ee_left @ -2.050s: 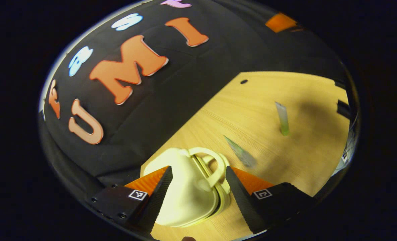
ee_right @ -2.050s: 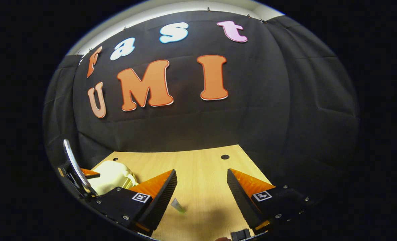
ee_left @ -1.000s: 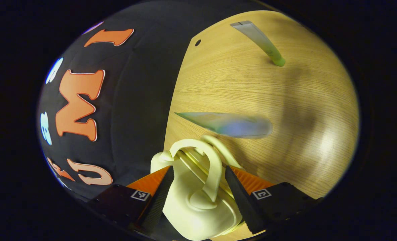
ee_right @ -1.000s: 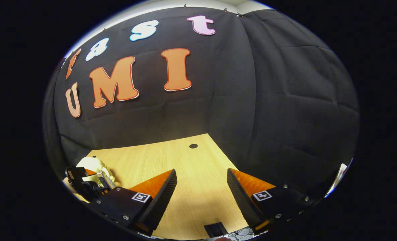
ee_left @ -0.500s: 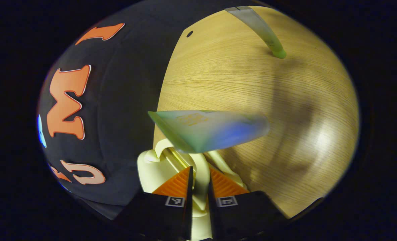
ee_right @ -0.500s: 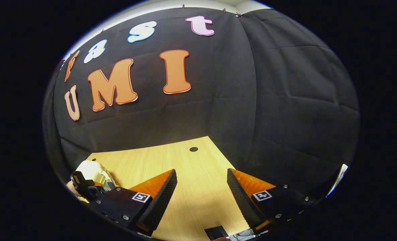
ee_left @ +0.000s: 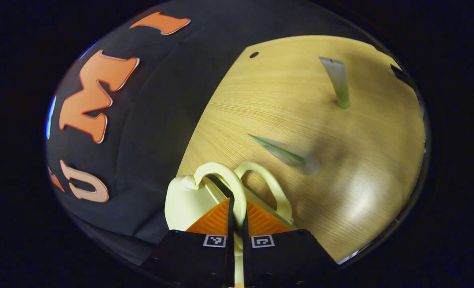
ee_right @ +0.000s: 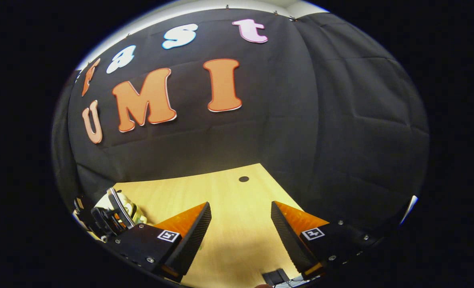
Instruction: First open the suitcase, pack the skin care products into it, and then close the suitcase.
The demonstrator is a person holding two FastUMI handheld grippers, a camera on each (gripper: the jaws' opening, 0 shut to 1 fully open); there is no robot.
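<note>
A small cream suitcase (ee_left: 181, 200) lies at the table's corner by the black wall. My left gripper (ee_left: 237, 202) is shut on one of its two loop handles (ee_left: 239, 188). The other handle (ee_left: 279, 192) stands apart from it, with a dark gap between the shell halves. Two skin care tubes lie on the wood beyond: a pale green one (ee_left: 289, 154) close by and a grey-green one (ee_left: 339, 82) farther off. My right gripper (ee_right: 241, 210) is open over bare table, holding nothing. Far to its left I see the suitcase (ee_right: 135, 214) and the left gripper (ee_right: 109, 218).
The light wooden table (ee_left: 361, 160) has a small round hole (ee_right: 243, 179) near its back edge. Black cloth wall closes the back and sides. A small dark object (ee_right: 275, 277) sits at the table's near edge in the right gripper view.
My left gripper came down over the suitcase and shut on one handle. That handle has since parted from the other, showing a gap. The right gripper has stayed open, shifting only slightly.
</note>
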